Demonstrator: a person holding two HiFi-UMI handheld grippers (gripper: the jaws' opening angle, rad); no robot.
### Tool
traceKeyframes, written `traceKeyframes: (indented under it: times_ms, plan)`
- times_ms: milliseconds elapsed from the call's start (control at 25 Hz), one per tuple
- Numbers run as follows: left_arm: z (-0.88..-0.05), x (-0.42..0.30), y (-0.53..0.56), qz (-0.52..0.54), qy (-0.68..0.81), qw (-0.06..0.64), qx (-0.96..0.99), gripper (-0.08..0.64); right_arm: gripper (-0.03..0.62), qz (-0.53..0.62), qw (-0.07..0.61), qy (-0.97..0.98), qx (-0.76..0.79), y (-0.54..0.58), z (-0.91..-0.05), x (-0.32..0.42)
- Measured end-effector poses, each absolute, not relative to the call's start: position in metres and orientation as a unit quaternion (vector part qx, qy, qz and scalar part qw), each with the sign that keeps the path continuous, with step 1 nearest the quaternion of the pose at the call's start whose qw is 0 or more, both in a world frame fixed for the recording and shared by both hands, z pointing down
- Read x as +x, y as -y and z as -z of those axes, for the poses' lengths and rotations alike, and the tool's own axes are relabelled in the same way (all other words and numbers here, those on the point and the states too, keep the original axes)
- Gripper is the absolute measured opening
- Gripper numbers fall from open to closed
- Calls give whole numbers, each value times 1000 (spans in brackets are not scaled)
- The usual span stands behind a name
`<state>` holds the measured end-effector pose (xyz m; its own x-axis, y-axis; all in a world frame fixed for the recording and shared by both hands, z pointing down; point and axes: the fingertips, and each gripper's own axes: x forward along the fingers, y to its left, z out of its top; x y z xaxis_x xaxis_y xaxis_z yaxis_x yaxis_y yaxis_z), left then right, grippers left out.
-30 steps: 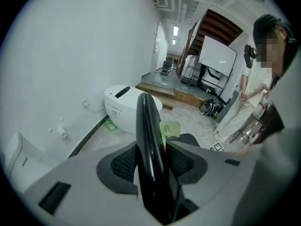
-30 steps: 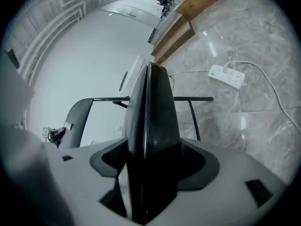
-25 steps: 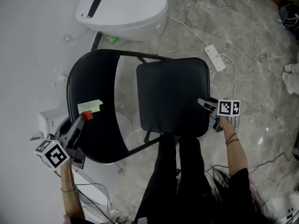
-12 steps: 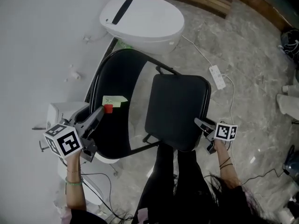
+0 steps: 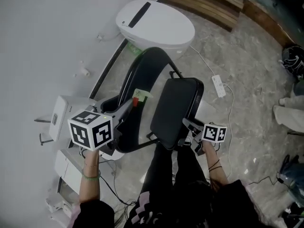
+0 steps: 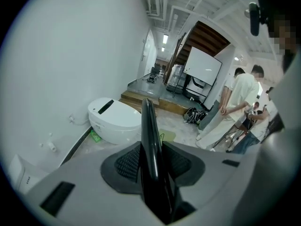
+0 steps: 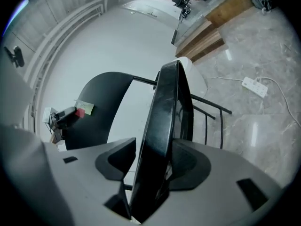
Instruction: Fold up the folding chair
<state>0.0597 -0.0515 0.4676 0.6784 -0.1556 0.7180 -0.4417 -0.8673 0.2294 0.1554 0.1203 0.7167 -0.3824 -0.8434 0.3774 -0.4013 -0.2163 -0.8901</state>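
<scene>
Left gripper [image 5: 129, 106]: jaws just closing, we gripped the backrest [image 5: 148, 72] between them | Right gripper [image 5: 188, 124]: jaws just closing, we gripped the seat [image 5: 175, 109] edge.

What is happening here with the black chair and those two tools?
A person is folding a black chair with a gripper in each hand. The left gripper clamps the backrest, the right gripper the edge of the seat; both pairs of jaws have just been closing on them. The seat is tilted steeply toward the backrest, but a gap remains: not yet folded flat.
</scene>
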Motion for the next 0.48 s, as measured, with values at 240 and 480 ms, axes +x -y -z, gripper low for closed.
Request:
traceKeyframes:
  times_ms: [240,480]
  plan:
    - [-446,68,23,-366,153,198,896,126,227,579,133,-609,-526,-90,-687,116]
    - [-438,58,33,-393,161,155,892,126,201,583,135,-598,-533,-51,-672,92]
